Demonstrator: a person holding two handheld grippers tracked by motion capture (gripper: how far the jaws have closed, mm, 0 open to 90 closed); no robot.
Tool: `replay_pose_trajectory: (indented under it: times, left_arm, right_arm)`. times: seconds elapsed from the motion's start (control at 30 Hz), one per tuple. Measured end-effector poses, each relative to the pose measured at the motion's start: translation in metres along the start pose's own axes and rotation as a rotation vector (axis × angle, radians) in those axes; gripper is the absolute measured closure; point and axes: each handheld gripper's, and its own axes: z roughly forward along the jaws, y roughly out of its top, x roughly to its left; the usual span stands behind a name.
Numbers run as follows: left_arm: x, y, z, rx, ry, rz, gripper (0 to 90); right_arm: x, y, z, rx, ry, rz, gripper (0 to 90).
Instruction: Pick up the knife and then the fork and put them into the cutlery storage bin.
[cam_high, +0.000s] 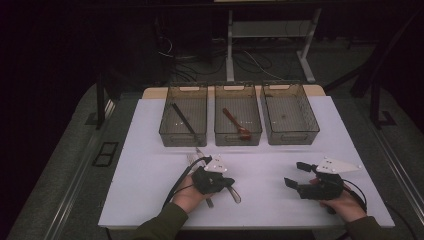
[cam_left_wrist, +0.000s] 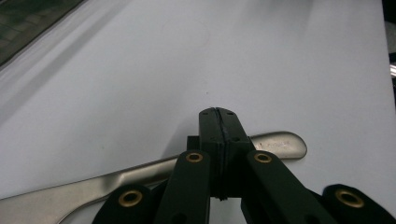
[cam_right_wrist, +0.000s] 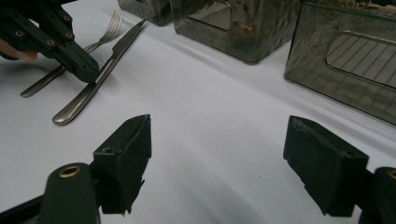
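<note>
1. The left gripper (cam_left_wrist: 218, 114) had its jaws closed together, with nothing between the pads, its tip resting over the knife (cam_left_wrist: 275, 145) handle on the table (cam_left_wrist: 140, 84).
2. The knife (cam_right_wrist: 93, 88) lay flat beside a fork (cam_right_wrist: 100, 39), just in front of the left bin (cam_high: 183, 115).
3. The right gripper (cam_right_wrist: 217, 163) hovered with jaws wide apart and empty, well apart from the cutlery.
4. A brown spoon (cam_high: 236, 123) lay in the middle bin (cam_high: 238, 114).

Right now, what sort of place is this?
Probably a lab set up for recording cutlery sorting: a white table, three clear bins on it, and cables around a desk frame on the dark floor behind.
</note>
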Motion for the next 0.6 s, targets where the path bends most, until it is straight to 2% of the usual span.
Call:
replay_pose_trajectory:
  times: [0.2, 0.4, 0.6]
  left_arm:
    - [0.001, 0.000, -0.010, -0.054, -0.007, -0.019, 88.4]
    - [0.002, -0.003, -0.022, -0.086, 0.007, -0.034, 76.9]
    - [0.001, -0.014, -0.034, -0.137, 0.009, -0.067, 60.1]
  right_arm:
    - [0.000, 0.000, 0.000, 0.002, 0.004, -0.001, 22.4]
    - [0.001, 0.000, 0.000, 0.009, 0.004, 0.002, 22.5]
    - [0.001, 0.001, 0.000, 0.024, 0.008, 0.019, 22.5]
